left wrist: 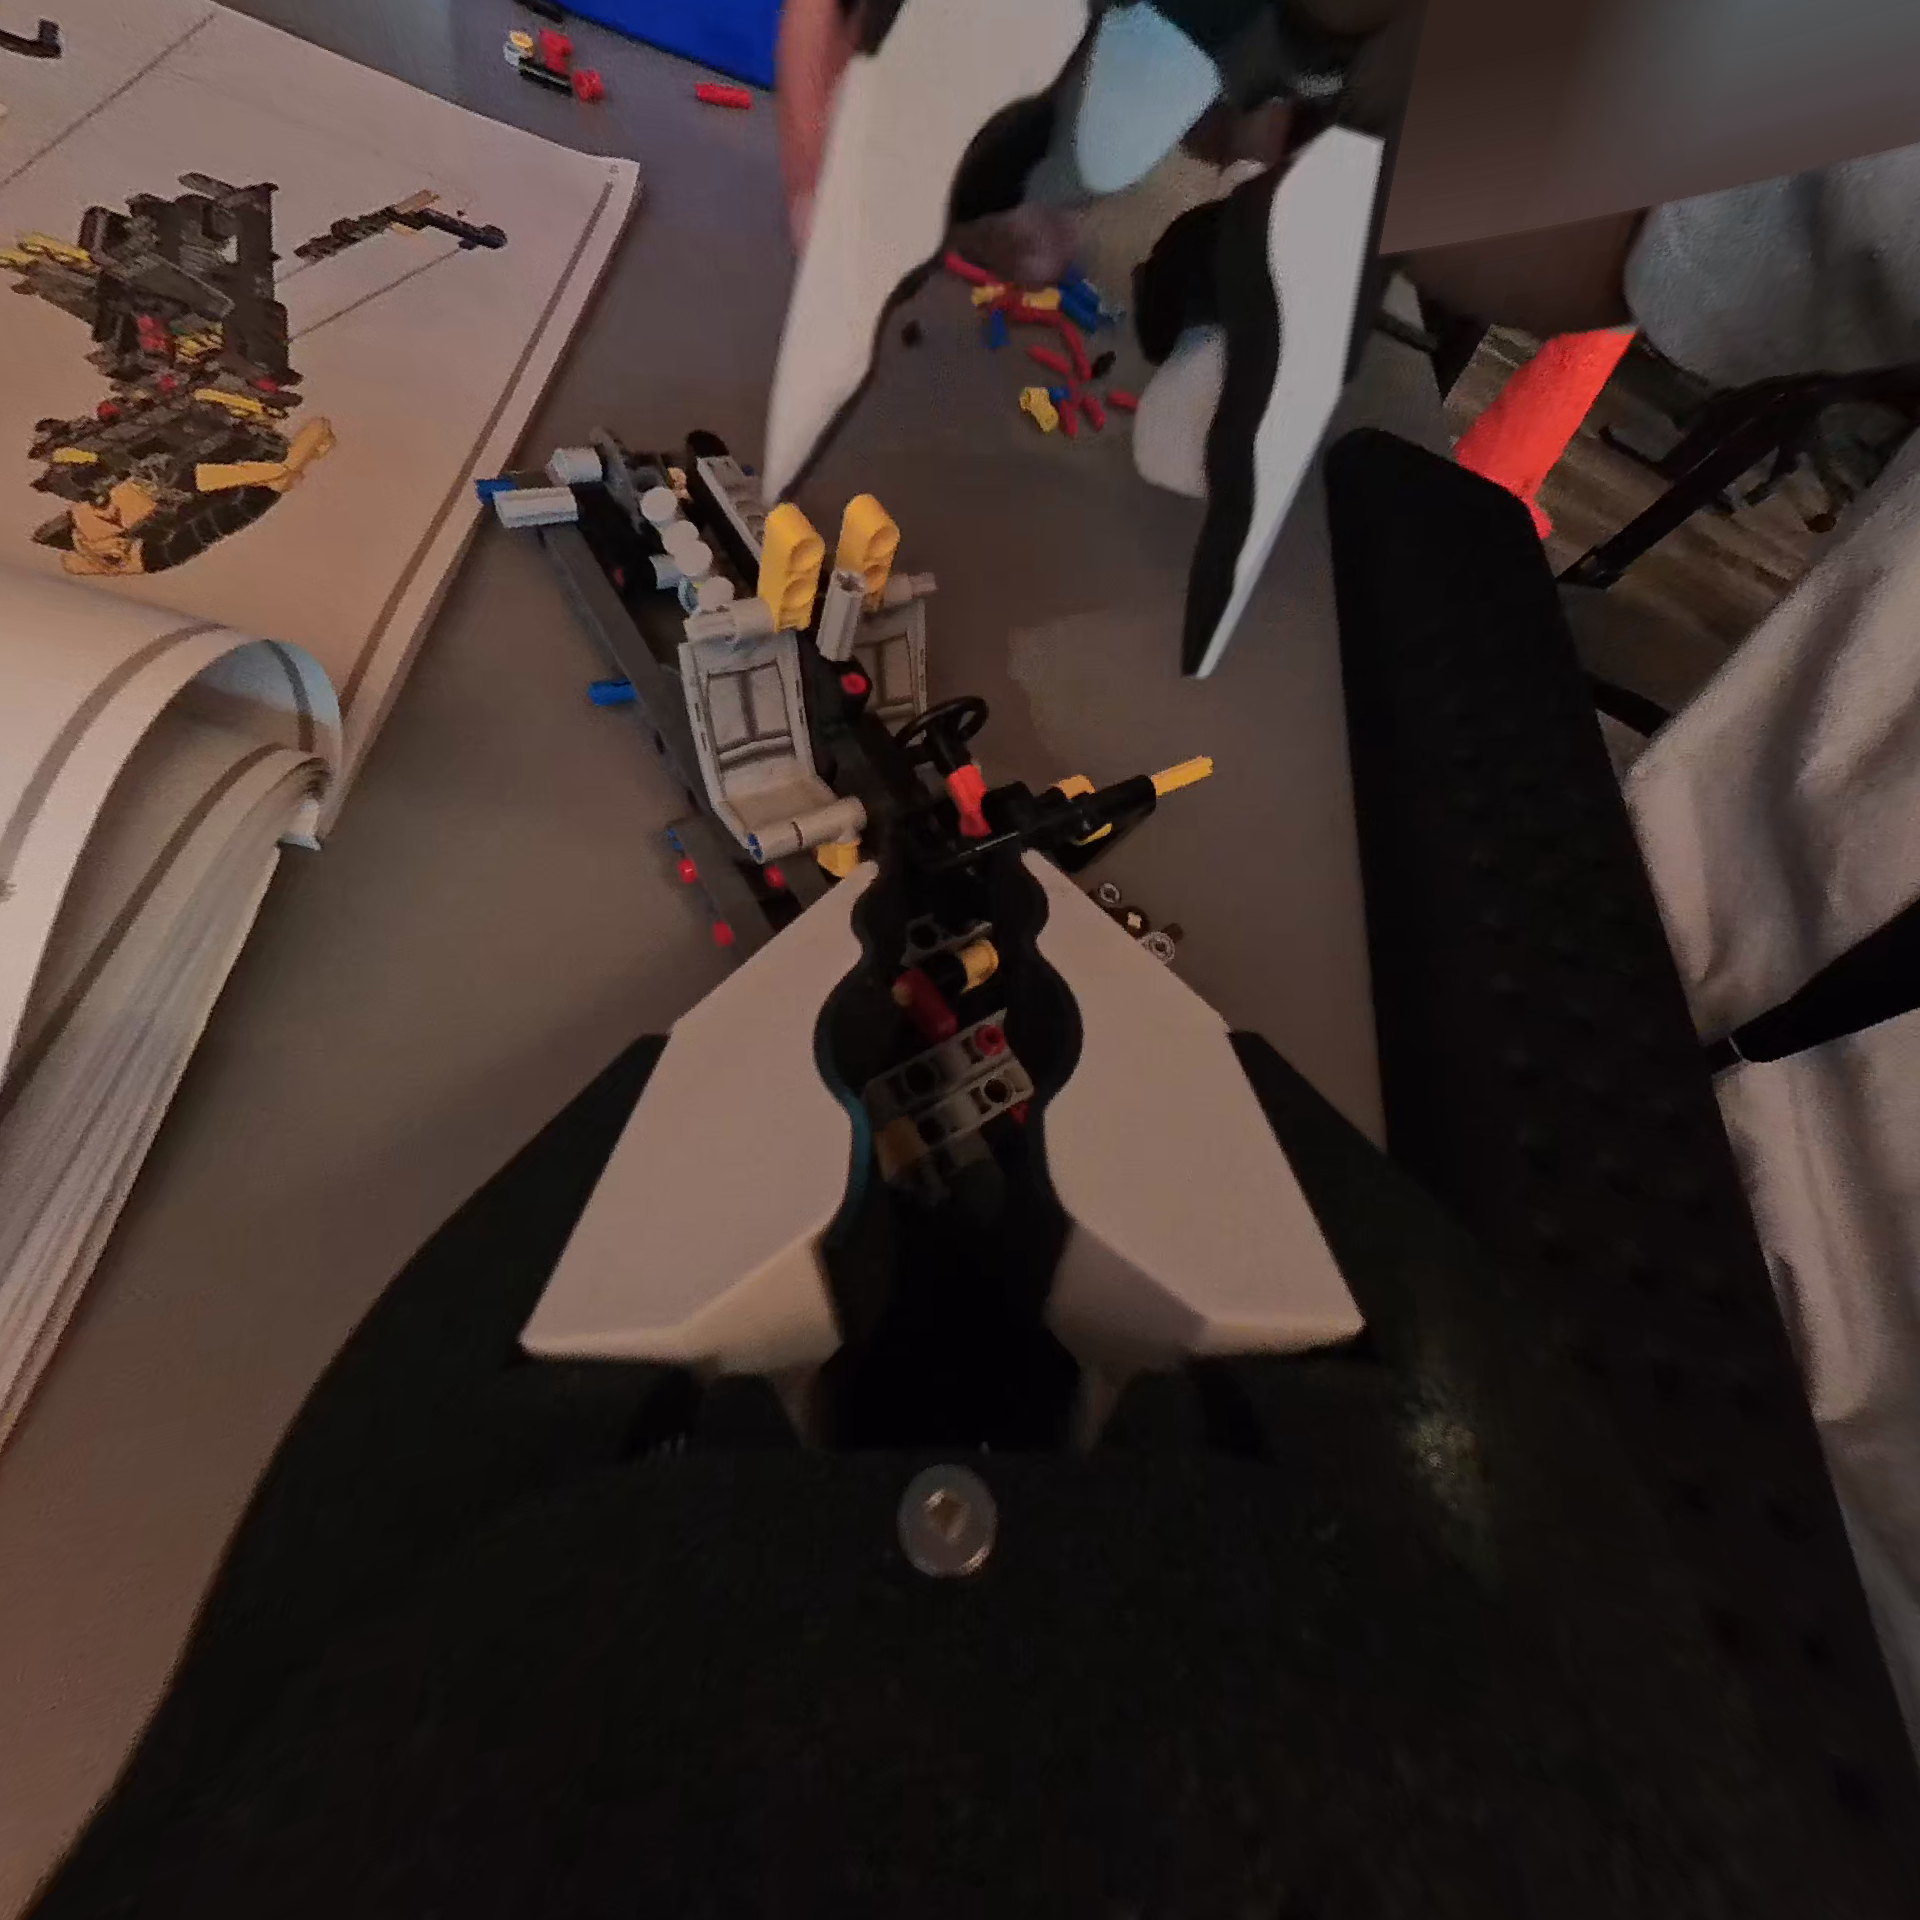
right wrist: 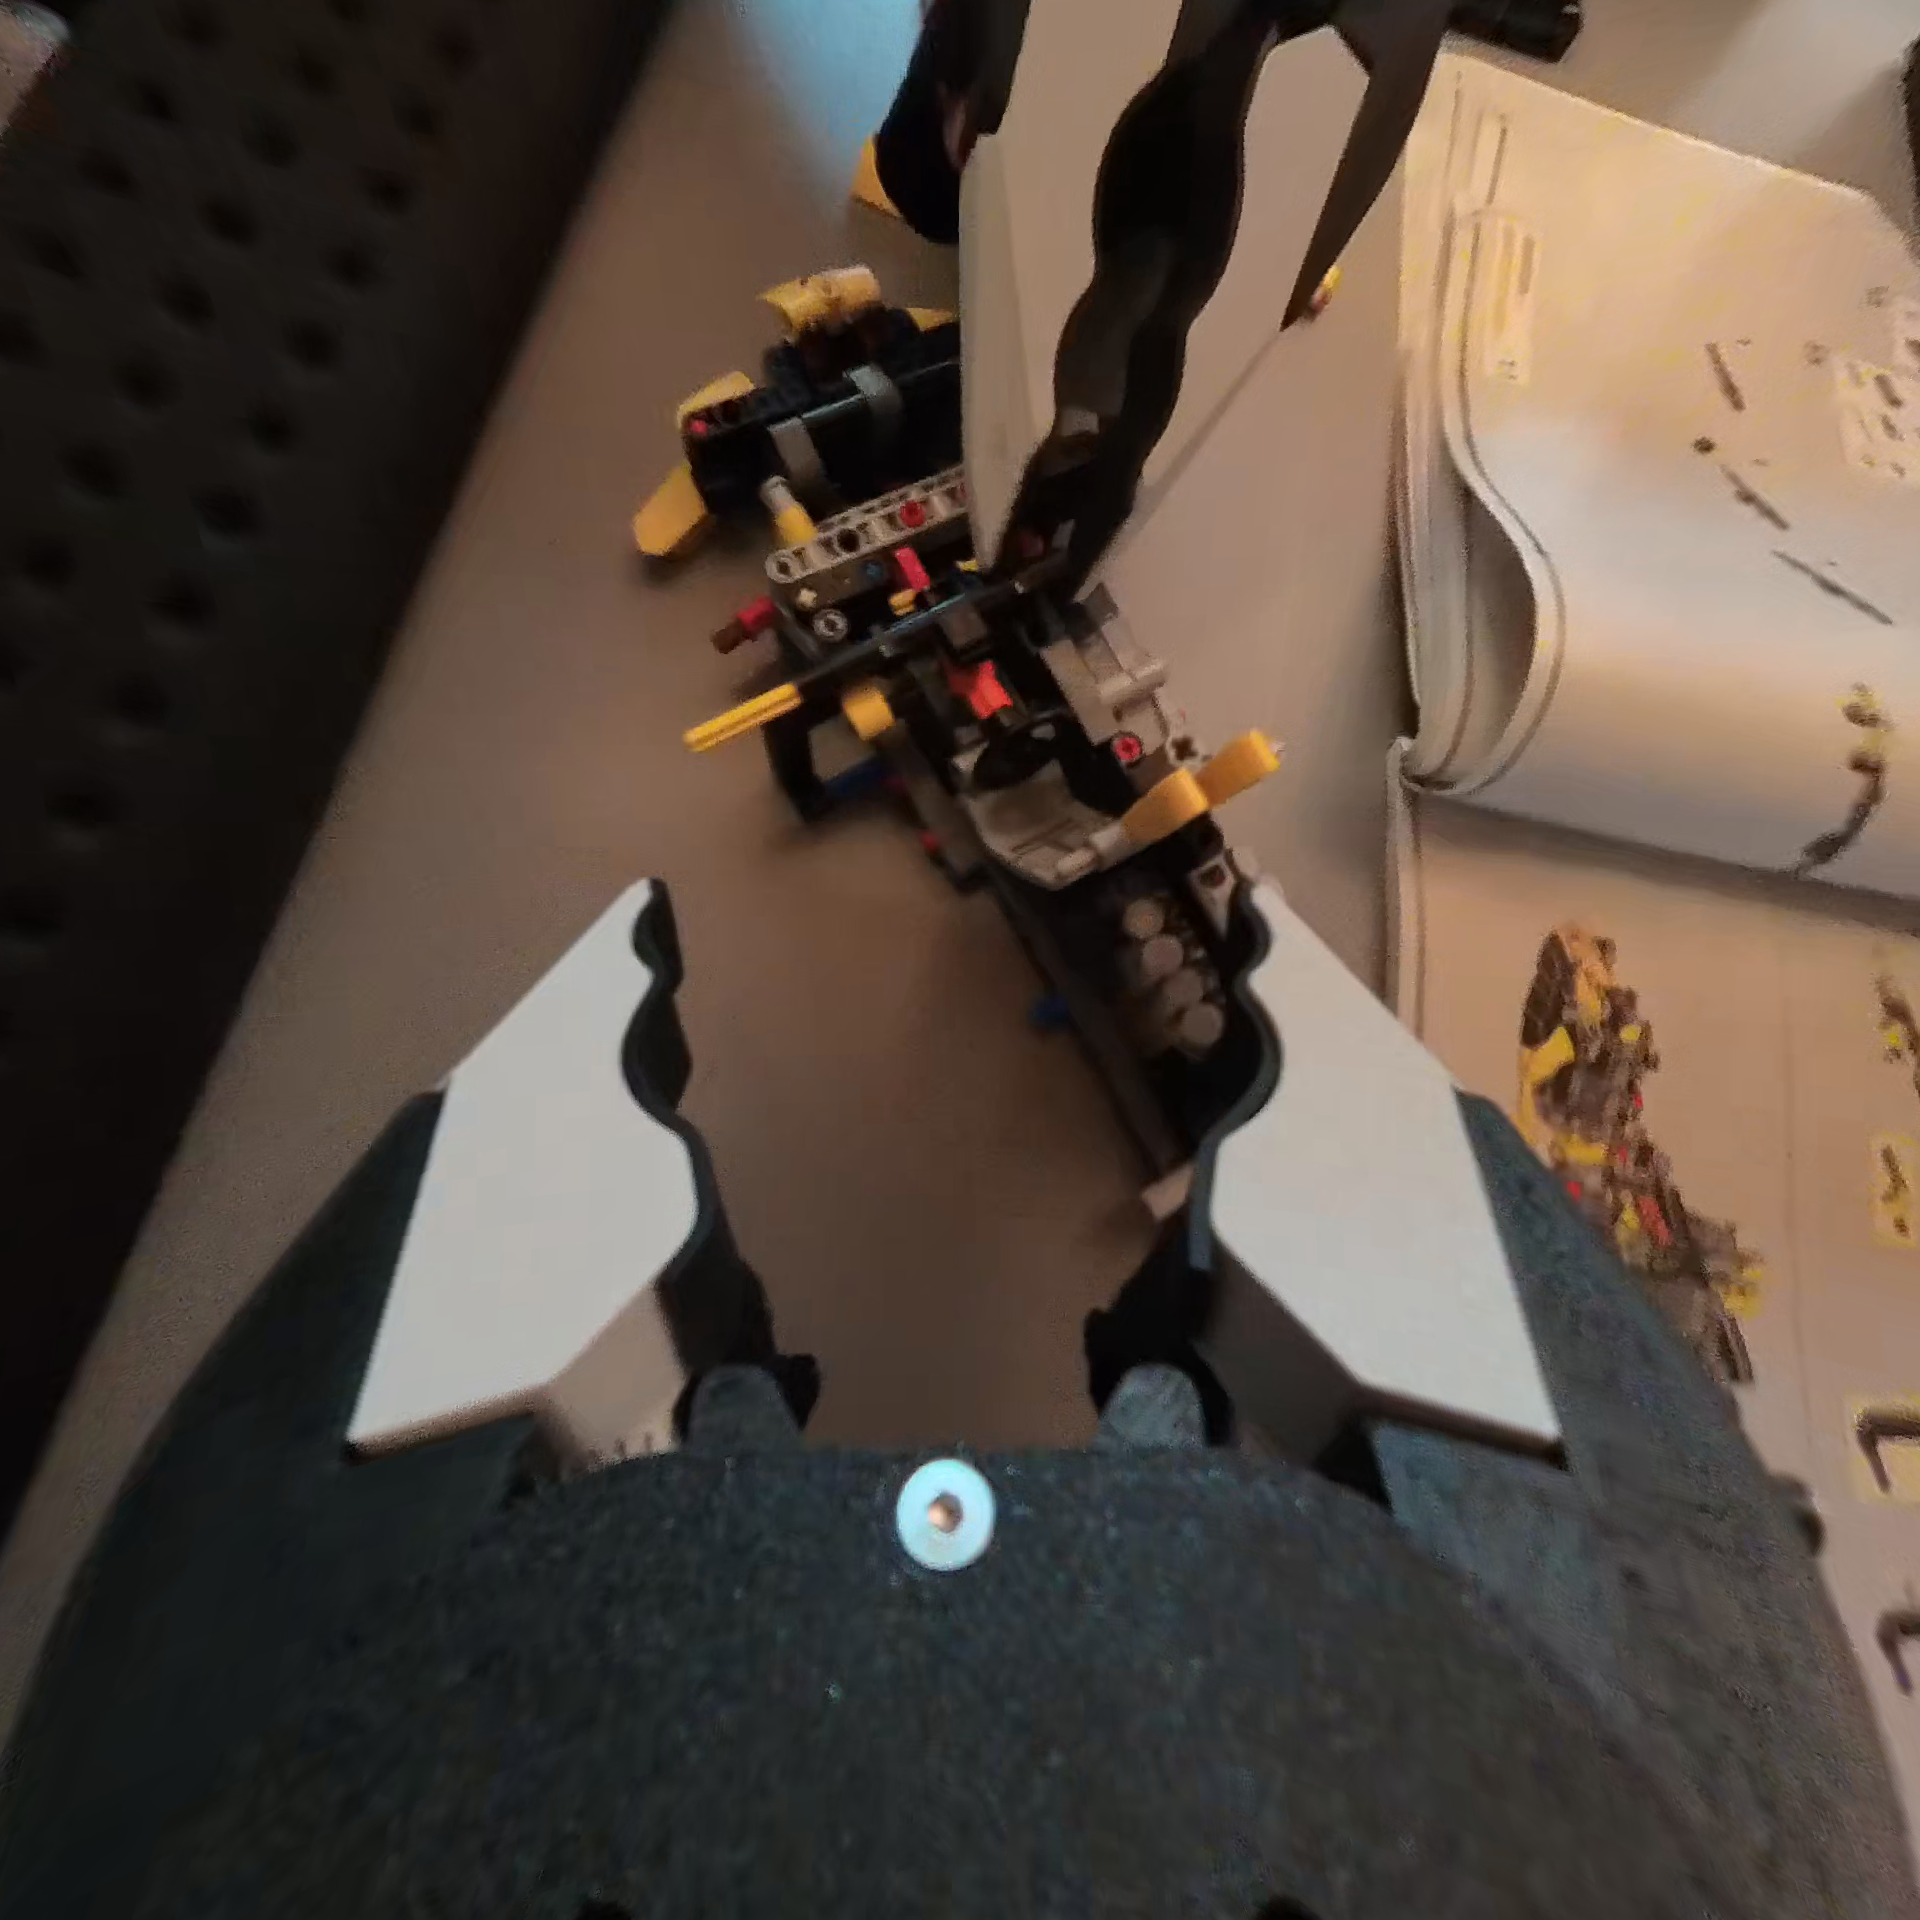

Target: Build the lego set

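a plain grey-brown worktop (left wrist: 436, 935) carries the work, with a black perforated chair back (left wrist: 1507, 935) standing along one edge. an open instruction booklet (left wrist: 312, 312) lies toward the opposite edge, its pages showing a yellow and black vehicle. the half-built lego model (left wrist: 769, 665), a long dark chassis with two grey seats, yellow upright pieces, a black steering wheel and a yellow axle sticking out sideways, lies on the bare middle of the worktop, just beside the booklet.

the left tongs (left wrist: 961, 883) are closed on the front end of the lego model, their white fingers (left wrist: 748, 1122) pressed in on either side of the black, grey and red beams. in the right wrist view the same tongs (right wrist: 1039, 561) come down from above onto that end of the model (right wrist: 935, 665).

the right tongs (right wrist: 956, 904) are spread wide and grip nothing; they hang over the rear end of the chassis, one finger (right wrist: 1340, 1132) overlapping its tail. from the left wrist view these tongs (left wrist: 987, 582) sit above the worktop beyond the model. a scatter of loose red, blue and yellow pieces (left wrist: 1049, 332) lies farther off.
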`<state>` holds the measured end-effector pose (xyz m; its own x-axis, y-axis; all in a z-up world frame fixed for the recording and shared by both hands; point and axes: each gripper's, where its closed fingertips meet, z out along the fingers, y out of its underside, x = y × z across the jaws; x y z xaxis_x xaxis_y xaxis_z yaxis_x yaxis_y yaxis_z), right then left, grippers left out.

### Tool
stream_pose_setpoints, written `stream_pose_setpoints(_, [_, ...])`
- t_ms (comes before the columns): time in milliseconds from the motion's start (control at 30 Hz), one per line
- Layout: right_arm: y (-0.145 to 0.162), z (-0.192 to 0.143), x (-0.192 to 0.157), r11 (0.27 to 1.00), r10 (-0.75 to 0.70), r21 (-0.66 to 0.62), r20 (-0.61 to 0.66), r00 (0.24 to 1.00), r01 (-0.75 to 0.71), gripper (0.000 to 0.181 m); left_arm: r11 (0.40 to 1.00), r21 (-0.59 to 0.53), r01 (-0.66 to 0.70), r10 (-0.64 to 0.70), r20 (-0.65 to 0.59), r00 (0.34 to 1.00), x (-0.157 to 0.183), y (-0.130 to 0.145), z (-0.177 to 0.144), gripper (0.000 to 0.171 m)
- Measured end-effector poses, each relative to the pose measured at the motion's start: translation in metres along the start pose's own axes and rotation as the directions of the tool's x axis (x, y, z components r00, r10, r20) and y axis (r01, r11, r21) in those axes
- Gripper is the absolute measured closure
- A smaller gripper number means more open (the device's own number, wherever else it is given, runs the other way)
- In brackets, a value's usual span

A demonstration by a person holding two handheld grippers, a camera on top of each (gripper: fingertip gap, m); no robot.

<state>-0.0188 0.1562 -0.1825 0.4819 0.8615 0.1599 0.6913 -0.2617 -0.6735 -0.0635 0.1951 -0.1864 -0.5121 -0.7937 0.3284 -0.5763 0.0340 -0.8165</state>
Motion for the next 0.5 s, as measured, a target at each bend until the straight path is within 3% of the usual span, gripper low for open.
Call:
stream_pose_setpoints(100, [0.0, 0.019, 0.007, 1.0, -0.026, -0.011, 0.039, 0.999, 0.027, 0.08, 1.0, -0.002, -0.008, 0.008, -0.001, 1.0, -0.001, 0.0, -0.001, 0.159])
stream_pose_setpoints(300, [-0.004, 0.031, 0.014, 0.971, -0.219, -0.086, 0.062, 0.974, 0.223, 0.078, 1.0, 0.009, -0.011, 0.011, 0.009, 1.0, -0.003, -0.001, -0.003, 0.159])
stream_pose_setpoints(400, [-0.005, 0.026, 0.027, 0.932, -0.314, -0.173, 0.057, 0.948, 0.32, 0.081, 0.999, -0.003, -0.039, 0.039, 0.018, 0.999, -0.003, 0.001, -0.005, 0.159])
stream_pose_setpoints(500, [-0.023, 0.015, 0.031, 0.933, -0.323, -0.147, 0.069, 0.944, 0.33, 0.083, 0.999, 0.0, -0.039, 0.039, 0.023, 0.999, -0.003, 0.003, -0.006, 0.159])
